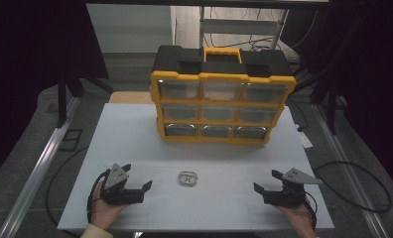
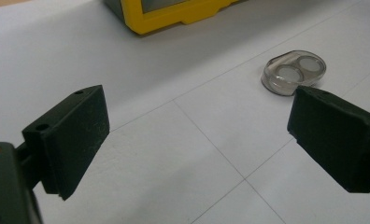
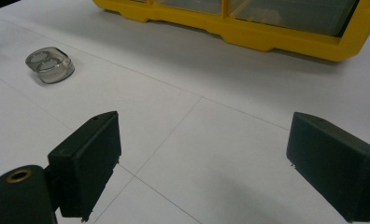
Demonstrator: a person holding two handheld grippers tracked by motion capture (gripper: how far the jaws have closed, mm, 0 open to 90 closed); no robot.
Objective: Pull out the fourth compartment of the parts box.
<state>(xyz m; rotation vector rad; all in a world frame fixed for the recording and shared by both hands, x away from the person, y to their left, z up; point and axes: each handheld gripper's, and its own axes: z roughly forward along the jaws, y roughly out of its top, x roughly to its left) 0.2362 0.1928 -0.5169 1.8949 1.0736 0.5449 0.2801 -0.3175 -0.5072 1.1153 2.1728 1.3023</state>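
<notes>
**Both grippers open, small clear case waiting between them**

From the high view, you held your left gripper (image 1: 137, 187) at about 7 o'clock on the white table (image 1: 135, 134) and your right gripper (image 1: 265, 184) at about 5 o'clock, both resting low on the surface with jaws spread and nothing in them. The small clear case (image 1: 188, 178) lay flat between the two, well apart from each. The yellow drawer cabinet (image 1: 223, 101) stood at 12 o'clock, and as far as the frame showed, all its drawers looked shut.

In the left gripper view, your jaws stood wide apart over bare table. The case (image 2: 294, 72) sat at roughly 1 o'clock, just past the tip of the right-hand jaw and outside the gap. Closing from there would likely have caught only its edge and flicked it away.

In the right gripper view, your jaws were likewise wide and empty, with the case (image 3: 50, 64) far off at 10 o'clock. The cabinet's base (image 3: 248, 35) ran across the top.

The case looked smooth, low and rounded, so a shallow or off-centre pinch could have let it slip or skid. Reaching with both grippers at once risked knocking it.
</notes>
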